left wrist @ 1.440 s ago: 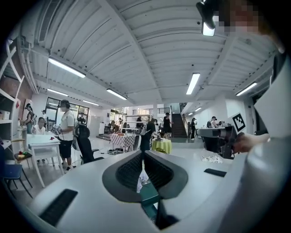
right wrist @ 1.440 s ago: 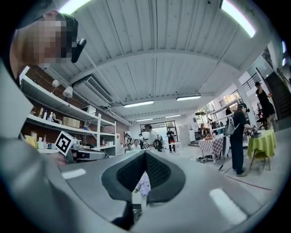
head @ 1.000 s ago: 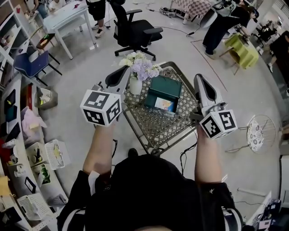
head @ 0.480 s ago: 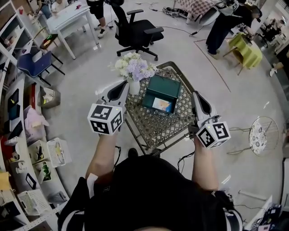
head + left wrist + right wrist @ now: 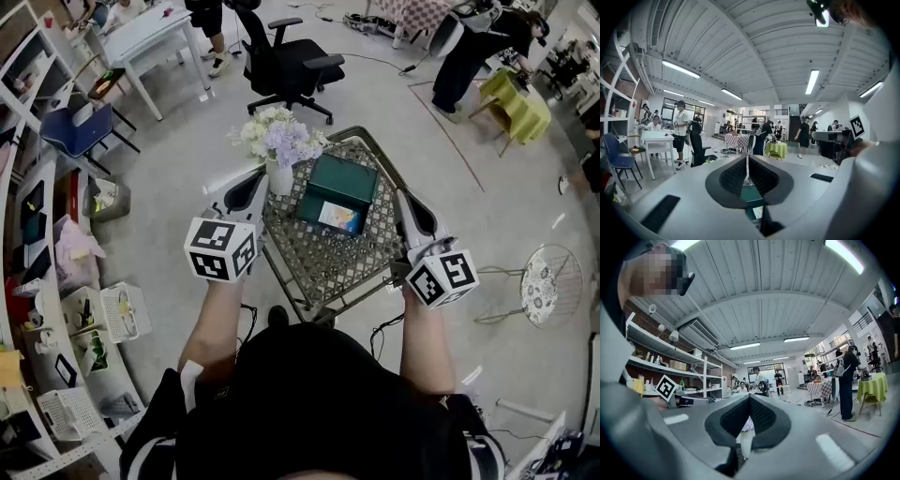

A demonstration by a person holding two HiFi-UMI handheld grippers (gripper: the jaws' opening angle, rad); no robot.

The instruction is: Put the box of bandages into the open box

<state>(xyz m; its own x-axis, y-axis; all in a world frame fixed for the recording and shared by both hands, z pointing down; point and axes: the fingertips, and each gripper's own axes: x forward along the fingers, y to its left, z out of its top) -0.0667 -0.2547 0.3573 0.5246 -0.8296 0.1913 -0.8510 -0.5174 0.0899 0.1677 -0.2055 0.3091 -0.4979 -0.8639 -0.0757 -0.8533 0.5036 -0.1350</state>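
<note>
Flowers (image 5: 281,136) stand in a vase (image 5: 279,176) on the mesh counter (image 5: 328,267); beside it, the teal open box (image 5: 345,178), box of bandages (image 5: 337,217) at its near edge; left gripper (image 5: 257,176) and right gripper (image 5: 403,197) fingers together, empty.

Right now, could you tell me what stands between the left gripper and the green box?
A white vase of flowers stands there on the table, close by the left gripper, as the head view shows.
</note>
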